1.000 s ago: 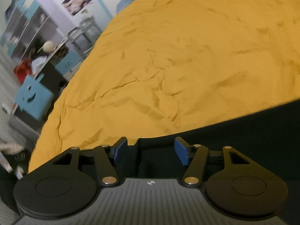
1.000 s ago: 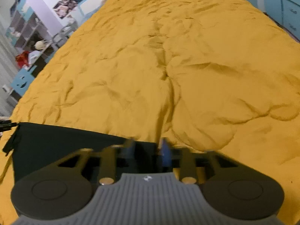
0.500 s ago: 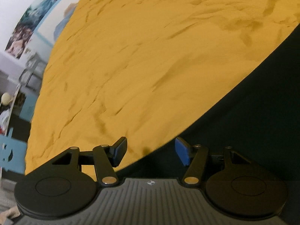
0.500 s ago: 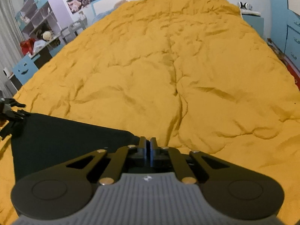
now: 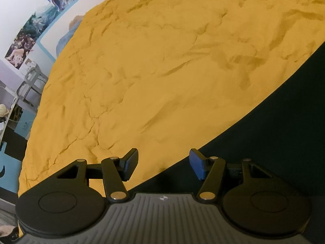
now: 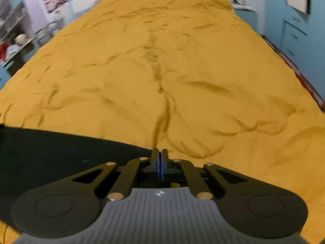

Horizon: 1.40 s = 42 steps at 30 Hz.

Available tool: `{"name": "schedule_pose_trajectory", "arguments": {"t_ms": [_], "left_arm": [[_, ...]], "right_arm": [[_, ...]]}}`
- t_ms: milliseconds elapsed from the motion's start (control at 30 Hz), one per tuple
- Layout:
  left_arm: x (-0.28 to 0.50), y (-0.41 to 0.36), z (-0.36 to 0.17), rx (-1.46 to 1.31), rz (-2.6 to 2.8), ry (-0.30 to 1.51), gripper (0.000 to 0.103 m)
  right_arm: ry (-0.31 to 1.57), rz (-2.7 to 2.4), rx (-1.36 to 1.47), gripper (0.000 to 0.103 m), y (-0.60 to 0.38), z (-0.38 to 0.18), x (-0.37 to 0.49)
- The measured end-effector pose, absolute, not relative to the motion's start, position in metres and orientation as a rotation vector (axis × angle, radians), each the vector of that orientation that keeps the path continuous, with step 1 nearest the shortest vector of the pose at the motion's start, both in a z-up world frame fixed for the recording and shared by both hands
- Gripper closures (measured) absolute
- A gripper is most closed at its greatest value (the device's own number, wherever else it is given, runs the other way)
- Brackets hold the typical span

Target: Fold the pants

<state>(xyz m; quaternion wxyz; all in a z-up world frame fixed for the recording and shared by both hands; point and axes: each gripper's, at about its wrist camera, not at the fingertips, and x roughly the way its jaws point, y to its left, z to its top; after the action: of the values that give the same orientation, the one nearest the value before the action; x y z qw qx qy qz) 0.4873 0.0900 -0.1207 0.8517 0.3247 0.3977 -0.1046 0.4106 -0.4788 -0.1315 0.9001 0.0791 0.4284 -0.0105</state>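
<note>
Right claw (image 6: pixel 160 163) at pants (image 6: pixel 50 148) edge

Pants (image 6: pixel 50 148) lie on the blanket (image 6: pixel 162 71), left of the right gripper (image 6: pixel 159 162).

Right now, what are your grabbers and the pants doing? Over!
Left gripper open over pants edge. Right gripper shut at pants corner, grip unclear. Yellow blanket ahead.

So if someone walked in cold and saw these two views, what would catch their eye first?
The rumpled mustard-yellow bedspread fills nearly all of both views. Against it, the dark pants lie flat along the near edge. The left gripper is open over the pants' edge, and the right gripper is pinched shut at their border; whether it holds cloth isn't clear.
</note>
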Motion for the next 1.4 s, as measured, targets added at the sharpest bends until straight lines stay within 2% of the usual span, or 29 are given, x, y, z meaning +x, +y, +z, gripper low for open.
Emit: {"name": "schedule_pose_trajectory", "arguments": {"t_ms": [233,267,300,333,367,567,600,633,667,1033,1400], "left_arm": [[0.482,0.087,-0.112,0.586,-0.2,0.83,0.034],[0.483,0.088,-0.112,0.571,-0.187,0.83,0.035],[0.484,0.088,-0.111,0.56,-0.173,0.829,0.035],[0.483,0.088,-0.111,0.558,-0.162,0.826,0.035],[0.483,0.088,-0.111,0.562,-0.156,0.826,0.035],[0.481,0.094,-0.108,0.637,-0.25,0.901,0.034],[0.482,0.094,-0.109,0.652,-0.256,0.904,0.034],[0.486,0.095,-0.109,0.653,-0.271,0.918,0.033],[0.49,0.095,-0.11,0.646,-0.285,0.934,0.033],[0.504,0.081,-0.133,0.739,-0.385,0.989,0.033],[0.492,0.07,-0.118,0.818,-0.489,1.029,0.033]], "right_arm": [[0.844,0.044,0.415,0.103,-0.511,-0.127,0.397],[0.824,0.062,0.44,0.1,-0.512,-0.125,0.396],[0.821,0.08,0.456,0.086,-0.513,-0.124,0.398],[0.826,0.11,0.475,0.067,-0.514,-0.125,0.401],[0.837,0.144,0.496,0.064,-0.515,-0.128,0.405],[0.906,0.22,0.507,0.066,-0.509,-0.146,0.422],[0.904,0.221,0.494,0.072,-0.508,-0.148,0.423],[0.897,0.228,0.491,0.093,-0.508,-0.148,0.422],[0.889,0.241,0.502,0.101,-0.509,-0.15,0.421],[0.678,0.409,0.401,0.103,-0.51,-0.096,0.362],[0.595,0.479,0.502,0.103,-0.521,-0.097,0.296]]}}
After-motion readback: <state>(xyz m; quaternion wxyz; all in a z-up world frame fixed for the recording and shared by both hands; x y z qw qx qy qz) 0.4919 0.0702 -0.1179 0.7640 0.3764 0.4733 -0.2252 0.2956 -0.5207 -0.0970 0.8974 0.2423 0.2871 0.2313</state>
